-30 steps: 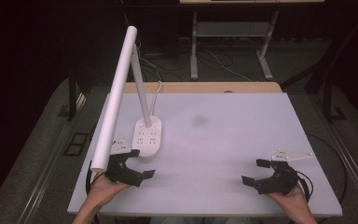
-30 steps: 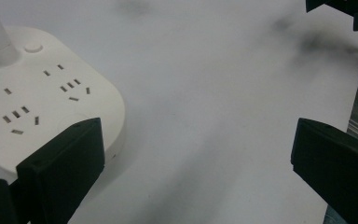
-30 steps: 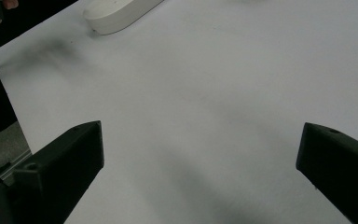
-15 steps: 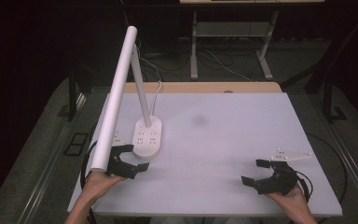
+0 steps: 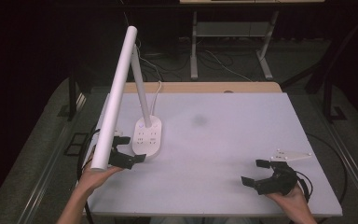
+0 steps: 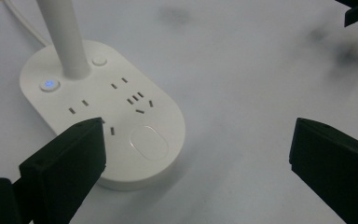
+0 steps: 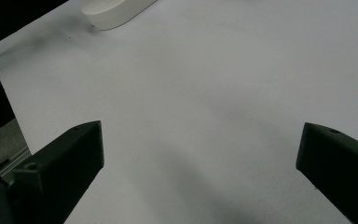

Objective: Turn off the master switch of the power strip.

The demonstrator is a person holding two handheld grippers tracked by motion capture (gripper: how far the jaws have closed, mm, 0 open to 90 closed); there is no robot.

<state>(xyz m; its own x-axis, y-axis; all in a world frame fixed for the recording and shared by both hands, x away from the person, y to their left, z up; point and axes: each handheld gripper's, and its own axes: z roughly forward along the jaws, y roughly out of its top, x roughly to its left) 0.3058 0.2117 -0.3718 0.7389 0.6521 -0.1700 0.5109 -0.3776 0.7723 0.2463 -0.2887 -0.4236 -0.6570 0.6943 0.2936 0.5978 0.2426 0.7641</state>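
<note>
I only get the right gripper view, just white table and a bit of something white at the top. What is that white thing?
Observer: It's the white oval base of a desk lamp, with socket holes on top.
Operator: Is it switched on?
Observer: A small round button on the base glows blue.
Operator: Where's the other hand-held gripper?
Observer: The left hand-held gripper is right beside the base, jaws open, holding nothing.
Operator: Is the lamp tall?
Observer: Its long white tube head slants above that gripper.

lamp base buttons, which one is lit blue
The small round button left of the lamp stem glows blue; the other round button and the oval pad are unlit.
</note>
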